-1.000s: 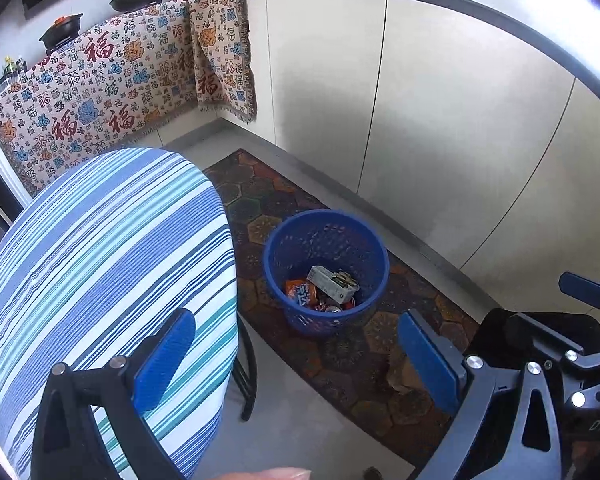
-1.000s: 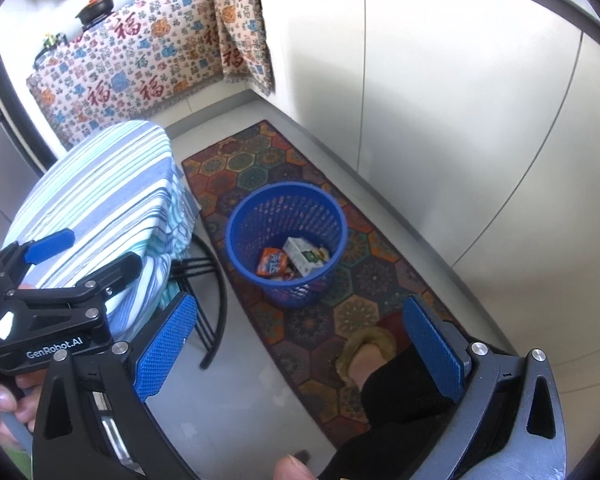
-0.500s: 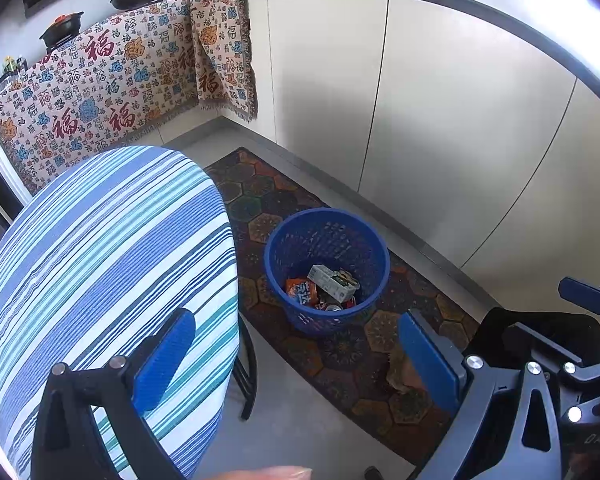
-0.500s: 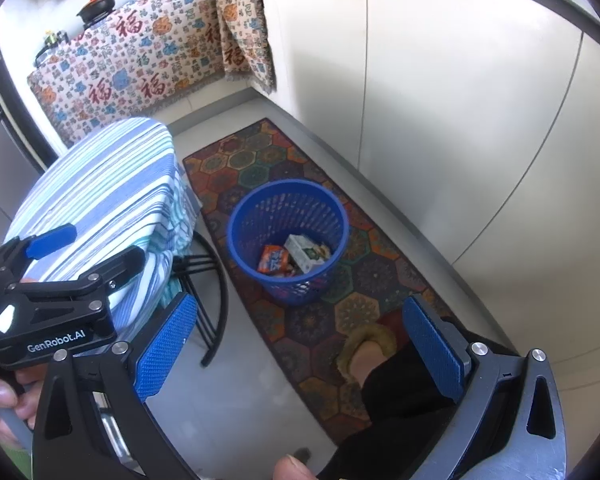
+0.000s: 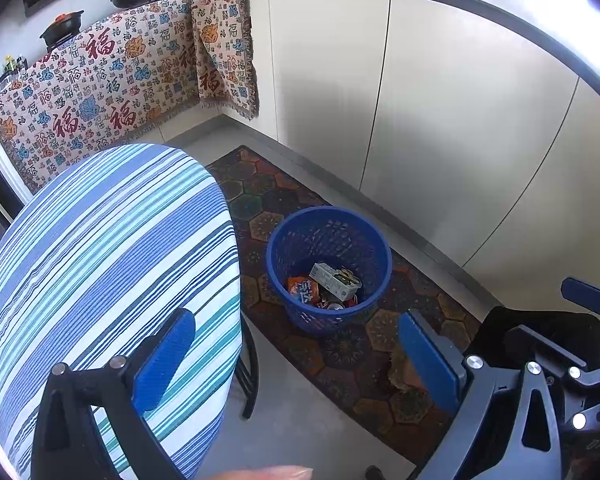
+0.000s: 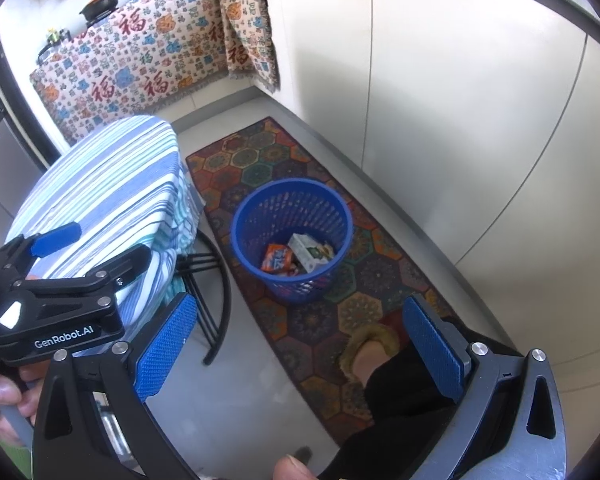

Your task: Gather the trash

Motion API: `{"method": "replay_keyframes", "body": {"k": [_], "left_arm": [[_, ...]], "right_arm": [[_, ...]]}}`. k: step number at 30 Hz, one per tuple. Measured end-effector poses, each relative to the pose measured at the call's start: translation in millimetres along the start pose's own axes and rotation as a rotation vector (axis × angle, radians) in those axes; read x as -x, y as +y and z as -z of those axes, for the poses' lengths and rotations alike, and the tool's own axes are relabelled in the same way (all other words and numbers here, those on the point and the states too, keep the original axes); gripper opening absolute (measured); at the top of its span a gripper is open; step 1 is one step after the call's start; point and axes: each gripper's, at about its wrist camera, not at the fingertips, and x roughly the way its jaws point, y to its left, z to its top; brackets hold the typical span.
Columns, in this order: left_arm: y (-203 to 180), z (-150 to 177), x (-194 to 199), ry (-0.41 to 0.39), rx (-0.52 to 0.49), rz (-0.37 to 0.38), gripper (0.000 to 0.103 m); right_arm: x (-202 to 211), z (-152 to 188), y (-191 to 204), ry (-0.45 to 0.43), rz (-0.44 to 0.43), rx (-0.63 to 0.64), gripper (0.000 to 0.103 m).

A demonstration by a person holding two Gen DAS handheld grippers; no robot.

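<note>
A blue mesh waste basket (image 5: 298, 240) stands on a patterned rug and also shows in the right wrist view (image 6: 256, 208). Inside lie an orange snack wrapper (image 5: 302, 289), a white carton (image 5: 334, 280) and a can. The wrapper (image 6: 276, 258) and carton (image 6: 310, 250) show in the right wrist view too. My left gripper (image 5: 292, 360) is open and empty, held high above the floor, near the table edge. My right gripper (image 6: 296, 348) is open and empty, above the rug in front of the basket.
A round table with a blue striped cloth (image 5: 100, 256) stands left of the basket. White cabinet doors (image 5: 440, 120) run along the right. A patterned cloth (image 5: 112, 88) hangs over the counter behind. A foot in a slipper (image 6: 370, 350) stands on the rug (image 6: 352, 304).
Both views have shifted only slightly; the basket sits a little lower and nearer in them. Both grippers stay open and empty.
</note>
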Motion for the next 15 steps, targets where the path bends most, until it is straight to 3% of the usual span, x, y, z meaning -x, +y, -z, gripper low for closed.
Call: {"method": "replay_keyframes", "body": {"k": [15], "left_arm": [[-0.7, 0.0, -0.2, -0.003, -0.005, -0.003, 0.103]], "right_arm": [[-0.1, -0.7, -0.7, 0.001, -0.002, -0.001, 0.103]]}}
